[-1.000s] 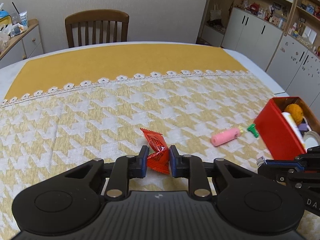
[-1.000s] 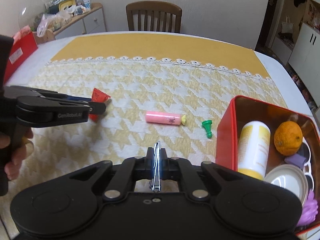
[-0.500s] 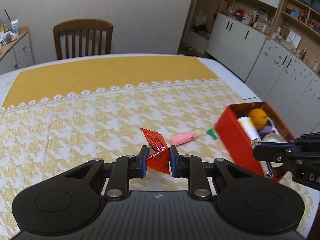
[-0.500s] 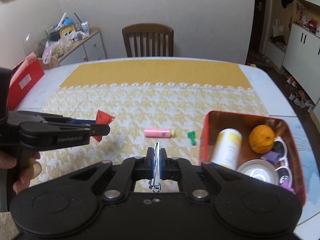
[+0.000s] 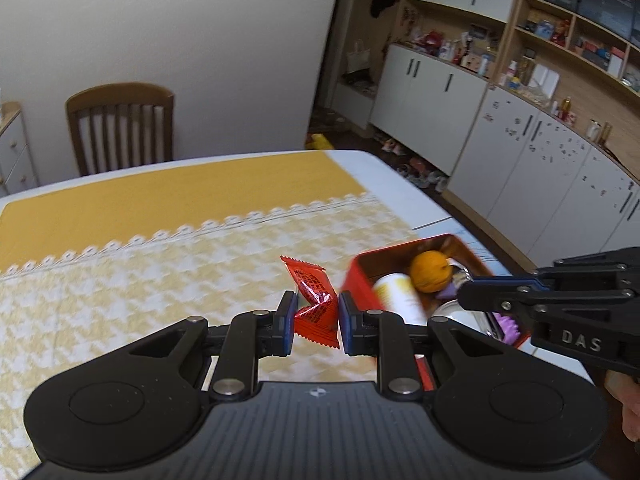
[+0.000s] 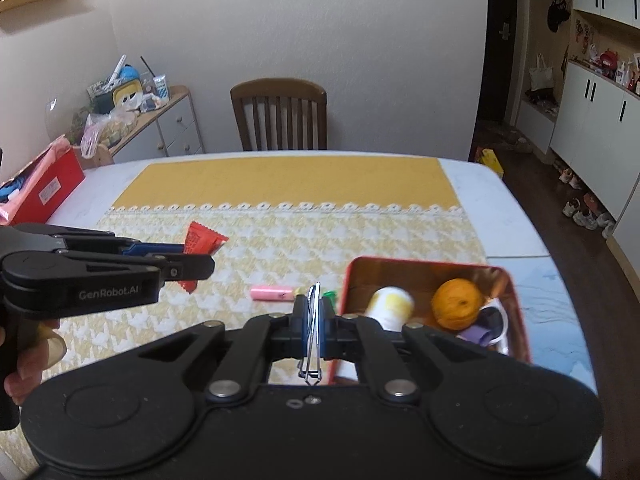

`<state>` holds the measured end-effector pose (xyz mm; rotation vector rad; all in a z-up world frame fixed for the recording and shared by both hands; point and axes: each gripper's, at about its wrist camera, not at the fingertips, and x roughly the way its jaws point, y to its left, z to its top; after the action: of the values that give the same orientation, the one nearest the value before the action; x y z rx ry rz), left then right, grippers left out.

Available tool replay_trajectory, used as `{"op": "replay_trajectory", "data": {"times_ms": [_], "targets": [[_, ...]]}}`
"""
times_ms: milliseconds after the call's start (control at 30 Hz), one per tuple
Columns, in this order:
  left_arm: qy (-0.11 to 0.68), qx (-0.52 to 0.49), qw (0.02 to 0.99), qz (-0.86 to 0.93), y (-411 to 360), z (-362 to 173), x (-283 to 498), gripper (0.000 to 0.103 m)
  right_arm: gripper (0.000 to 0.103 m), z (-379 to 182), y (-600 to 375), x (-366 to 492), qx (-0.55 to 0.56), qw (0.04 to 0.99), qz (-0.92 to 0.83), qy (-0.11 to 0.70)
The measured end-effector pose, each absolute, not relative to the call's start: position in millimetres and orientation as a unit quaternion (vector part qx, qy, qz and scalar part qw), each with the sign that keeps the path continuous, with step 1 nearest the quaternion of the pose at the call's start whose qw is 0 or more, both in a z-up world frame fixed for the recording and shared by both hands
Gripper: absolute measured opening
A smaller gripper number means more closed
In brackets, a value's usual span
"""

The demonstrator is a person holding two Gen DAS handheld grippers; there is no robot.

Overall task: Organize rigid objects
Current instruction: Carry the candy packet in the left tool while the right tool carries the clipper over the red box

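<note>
Clearly pinched between the blue pads of the left tongs (image 5: 316,322), a red snack packet (image 5: 314,304) stands crumpled just below the middle of the left wrist view, its upper end sticking up above the pads; in the right wrist view the same packet (image 6: 202,242) shows at centre left, held clear of the surface. The right tongs (image 6: 314,326) are closed on a thin metal clip (image 6: 313,336) that stands upright at lower centre of that view. To the right of the clip sits a red tin box (image 6: 516,312), and inside it are an orange (image 6: 456,304), a white and yellow bottle (image 6: 390,306), a white dish and something purple, all partly blurred. On the yellow and white houndstooth cloth (image 6: 280,240), just left of the box, lie a pink tube (image 6: 272,294) and a small green piece (image 6: 329,294), the latter mostly hidden behind the tongs. A wooden chair (image 6: 280,116) stands at the far edge of the surface, at upper centre, and white cabinets (image 5: 532,168) fill the right side of the left wrist view.
</note>
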<state>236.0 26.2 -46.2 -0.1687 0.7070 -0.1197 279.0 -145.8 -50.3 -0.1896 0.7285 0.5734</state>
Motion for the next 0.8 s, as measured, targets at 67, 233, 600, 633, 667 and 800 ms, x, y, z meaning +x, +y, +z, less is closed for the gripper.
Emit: {"op": "replay_trajectory", "data": {"times_ms": [67, 233, 600, 633, 667, 800], "targets": [[0.344, -0.078, 0.934, -0.066, 14, -44, 241, 0.021, 0.004, -46, -156, 283, -0.089, 0.892, 0.274, 0.347], [0.349, -0.072, 0.931, -0.08, -15, -44, 256, 0.021, 0.004, -43, -181, 297, -0.081, 0.897, 0.262, 0.346], [0.368, -0.059, 0.921, -0.112, -73, -59, 286, 0.021, 0.004, -54, -241, 324, -0.056, 0.903, 0.224, 0.361], [0.37, -0.057, 0.92, -0.114, -77, -62, 288, 0.021, 0.004, -55, -245, 328, -0.053, 0.903, 0.222, 0.364], [0.372, -0.056, 0.919, -0.115, -82, -64, 291, 0.021, 0.004, -57, -250, 330, -0.049, 0.902, 0.22, 0.367], [0.381, -0.045, 0.916, -0.117, -98, -73, 302, 0.021, 0.004, -64, -264, 340, -0.037, 0.9, 0.214, 0.377]]}}
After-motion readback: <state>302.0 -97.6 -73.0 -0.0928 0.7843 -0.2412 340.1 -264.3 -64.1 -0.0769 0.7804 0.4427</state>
